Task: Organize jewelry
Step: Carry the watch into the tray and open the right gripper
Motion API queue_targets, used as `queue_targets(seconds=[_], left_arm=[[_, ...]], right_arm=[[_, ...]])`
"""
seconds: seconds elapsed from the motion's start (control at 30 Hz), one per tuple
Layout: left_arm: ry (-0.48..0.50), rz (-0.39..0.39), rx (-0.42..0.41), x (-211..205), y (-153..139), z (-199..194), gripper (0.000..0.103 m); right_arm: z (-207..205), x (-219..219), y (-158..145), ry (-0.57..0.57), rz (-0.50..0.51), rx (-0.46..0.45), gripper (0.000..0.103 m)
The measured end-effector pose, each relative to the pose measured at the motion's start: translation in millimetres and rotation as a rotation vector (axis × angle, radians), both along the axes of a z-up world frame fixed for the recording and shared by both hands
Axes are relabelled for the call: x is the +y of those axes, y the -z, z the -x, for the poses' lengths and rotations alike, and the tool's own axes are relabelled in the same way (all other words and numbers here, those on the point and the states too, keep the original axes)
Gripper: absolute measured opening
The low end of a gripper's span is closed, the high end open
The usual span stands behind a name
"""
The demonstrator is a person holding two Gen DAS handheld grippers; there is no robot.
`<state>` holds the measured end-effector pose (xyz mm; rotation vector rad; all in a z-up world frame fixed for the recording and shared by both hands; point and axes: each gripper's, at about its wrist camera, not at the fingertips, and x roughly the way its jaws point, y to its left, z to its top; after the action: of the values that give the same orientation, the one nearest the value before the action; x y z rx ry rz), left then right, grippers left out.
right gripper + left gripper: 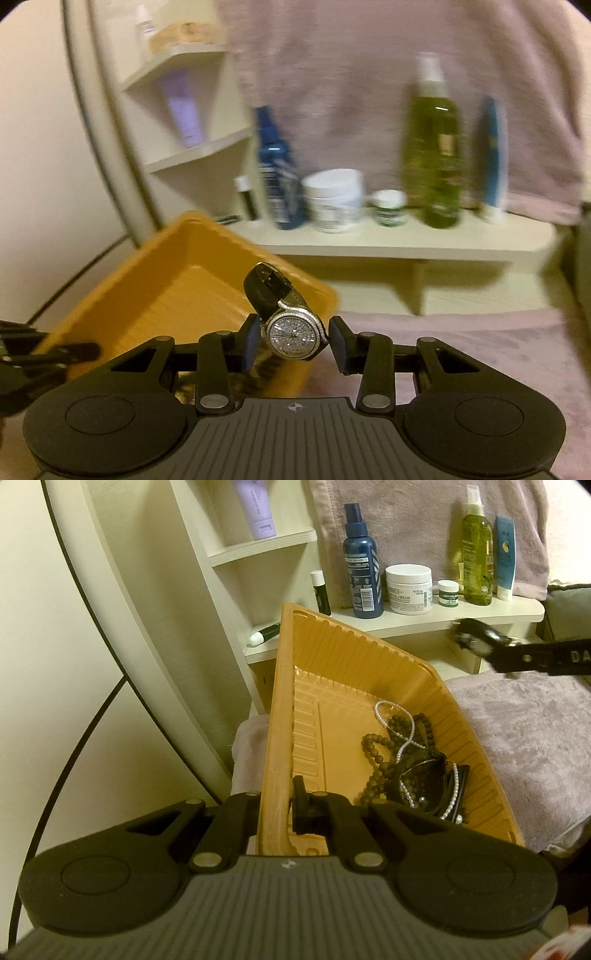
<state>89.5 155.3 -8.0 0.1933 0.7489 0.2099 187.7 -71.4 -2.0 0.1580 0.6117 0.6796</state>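
Between the right gripper's (293, 341) blue pads sat a wristwatch (293, 334), low centre of the right wrist view. The pads squeezed its sparkly round face from both sides, and the black strap looped up behind it. So that one was definitely clamped on the watch. Just behind it was the orange tray (177, 277), tilted, with a blurry shelf (406, 240) of bottles further back.

Over in the left wrist view, the left gripper (275, 812) was pinched tight on the tray's near wall, bottom centre, one finger inside and one outside. Inside the tray, lower right of centre, lay a tangle: brown bead strand (380, 760), pearl strand (395, 720) and some dark glossy piece (421, 779) I couldn't identify. The other gripper poked in blurred at the upper right, over a mauve towel (517, 720).
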Motion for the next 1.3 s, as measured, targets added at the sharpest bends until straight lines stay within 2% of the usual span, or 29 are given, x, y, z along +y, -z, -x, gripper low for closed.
queue_targets(seconds=[0.27, 0.57, 0.73, 1.2, 1.3], left_arm=[[-0.003, 0.011, -0.001, 2.6, 1.7, -0.5, 0.004], [-0.004, 0.022, -0.002, 5.1, 3.1, -1.5, 0.004], [-0.004, 0.027, -0.003, 5.7, 3.5, -1.3, 0.004], [-0.011, 0.052, -0.002, 11.5, 5.6, -0.7, 0.004], [-0.012, 0.06, -0.001, 13.0, 6.2, -0.7, 0.004]], right_arm=[[7.1, 38.0, -4.5, -0.112, -0.006, 0.012, 0.04], [17.4, 60.0, 9.8, -0.299, -0.005, 0.109, 0.04], [18.3, 65.8, 22.8, -0.338, 0.0, 0.168, 0.04], [15.4, 72.7, 35.6, -0.379, 0.035, 0.223, 0.042], [16.2, 70.0, 35.0, -0.363, 0.03, 0.216, 0.052]])
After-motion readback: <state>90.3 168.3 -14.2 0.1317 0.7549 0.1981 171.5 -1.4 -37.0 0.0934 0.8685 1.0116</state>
